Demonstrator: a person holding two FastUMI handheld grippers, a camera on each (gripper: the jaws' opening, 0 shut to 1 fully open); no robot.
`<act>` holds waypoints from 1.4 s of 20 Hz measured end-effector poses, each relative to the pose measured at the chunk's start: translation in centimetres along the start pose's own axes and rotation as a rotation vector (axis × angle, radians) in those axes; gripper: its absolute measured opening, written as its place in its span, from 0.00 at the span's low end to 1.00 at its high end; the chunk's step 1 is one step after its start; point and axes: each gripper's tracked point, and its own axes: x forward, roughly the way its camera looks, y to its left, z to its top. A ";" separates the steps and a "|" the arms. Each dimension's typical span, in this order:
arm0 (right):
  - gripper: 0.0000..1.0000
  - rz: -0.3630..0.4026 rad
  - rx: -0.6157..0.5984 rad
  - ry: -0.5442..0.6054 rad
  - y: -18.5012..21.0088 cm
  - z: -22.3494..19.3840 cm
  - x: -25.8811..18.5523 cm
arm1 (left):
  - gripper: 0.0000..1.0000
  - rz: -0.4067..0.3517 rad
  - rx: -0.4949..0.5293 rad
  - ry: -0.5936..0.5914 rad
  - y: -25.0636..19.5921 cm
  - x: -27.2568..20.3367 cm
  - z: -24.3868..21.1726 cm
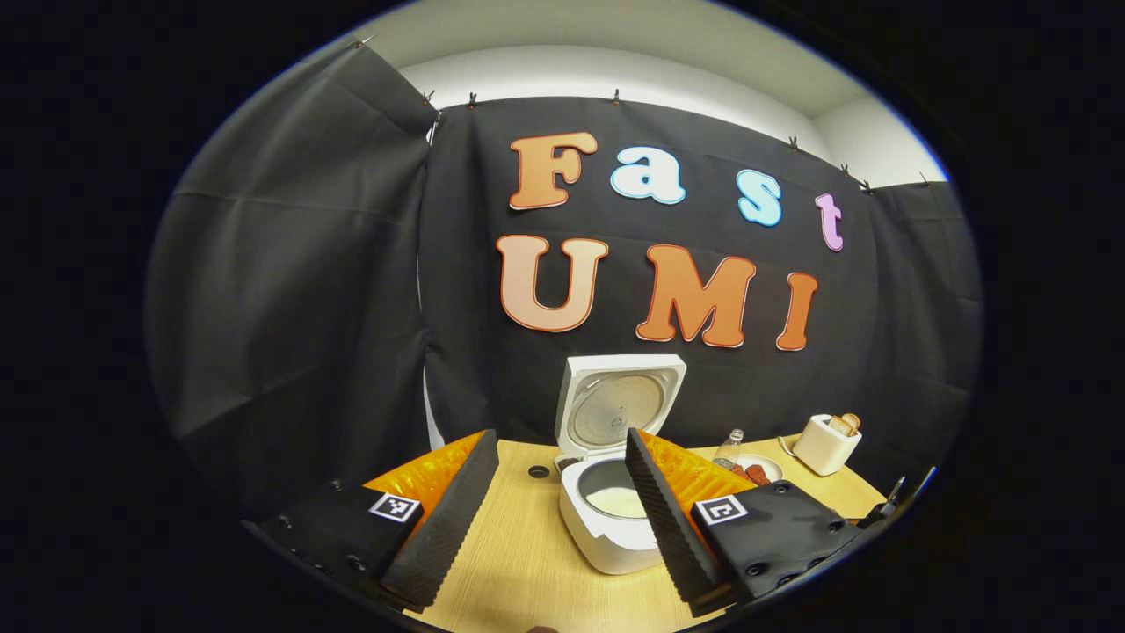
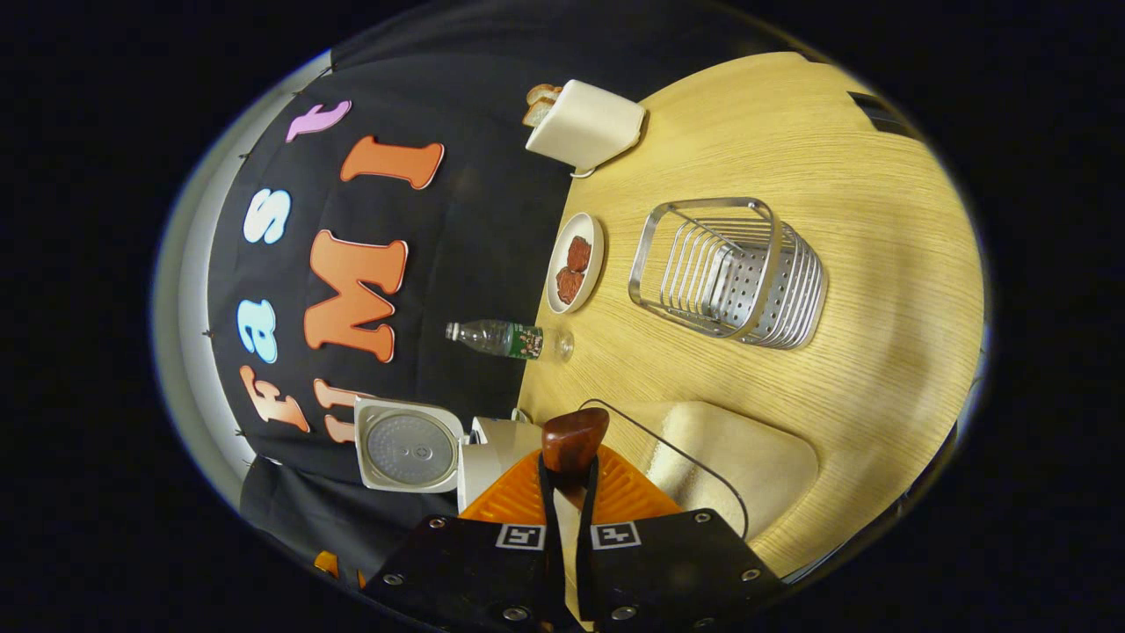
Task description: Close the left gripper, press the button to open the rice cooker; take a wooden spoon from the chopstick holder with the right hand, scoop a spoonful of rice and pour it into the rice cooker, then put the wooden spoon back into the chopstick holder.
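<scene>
My right gripper (image 2: 569,514) is pinching the stiff, light brown wooden spoon (image 2: 574,440) by its thin handle. My left gripper (image 1: 552,510) is hanging spread wide, with the open white rice cooker (image 1: 615,519) just ahead.

Table (image 2: 844,158) matt wood grain; chopstick holder (image 2: 729,272) shiny wire metal; spoon (image 2: 573,440) glossy wood.

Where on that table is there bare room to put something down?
Bare wood lies left of the rice cooker, and beyond the wire holder toward the table edge. It is crowded where bottle, plate and toaster line the cloth wall.
</scene>
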 end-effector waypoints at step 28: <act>0.04 0.225 0.068 0.044 22.5 1.0 2.6 | 0.99 0.021 -0.035 -0.036 1.6 -0.5 1.1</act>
